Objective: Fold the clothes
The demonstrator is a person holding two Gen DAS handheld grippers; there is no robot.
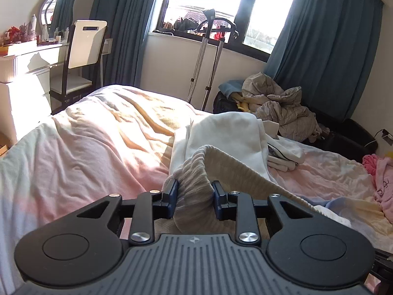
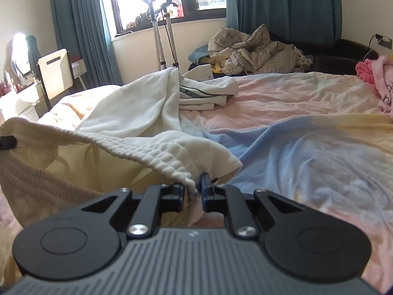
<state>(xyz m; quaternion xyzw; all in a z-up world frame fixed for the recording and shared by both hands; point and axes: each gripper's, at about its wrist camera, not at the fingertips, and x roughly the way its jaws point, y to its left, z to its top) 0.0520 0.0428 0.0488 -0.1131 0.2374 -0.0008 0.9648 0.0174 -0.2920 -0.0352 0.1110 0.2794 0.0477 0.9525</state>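
Observation:
A cream garment with a ribbed elastic waistband [image 1: 196,172] is stretched between both grippers above the bed. My left gripper [image 1: 195,199] is shut on one bunched end of the waistband. My right gripper [image 2: 192,191] is shut on the other end of the waistband [image 2: 147,145], which runs off to the left, where the tip of the other gripper [image 2: 7,142] shows. The rest of the cream garment [image 2: 137,113] lies spread on the bed beyond. A small pile of folded white clothes [image 2: 208,93] sits further back on the bed; it also shows in the left wrist view [image 1: 282,154].
The bed has a pink, yellow and blue sheet [image 2: 294,132]. A pink garment [image 2: 383,83] lies at its right edge. A heap of grey bedding [image 2: 258,51] lies on a dark sofa beyond. A garment steamer stand [image 1: 211,56], a chair [image 1: 83,54] and a dressing table [image 1: 24,61] stand near the window.

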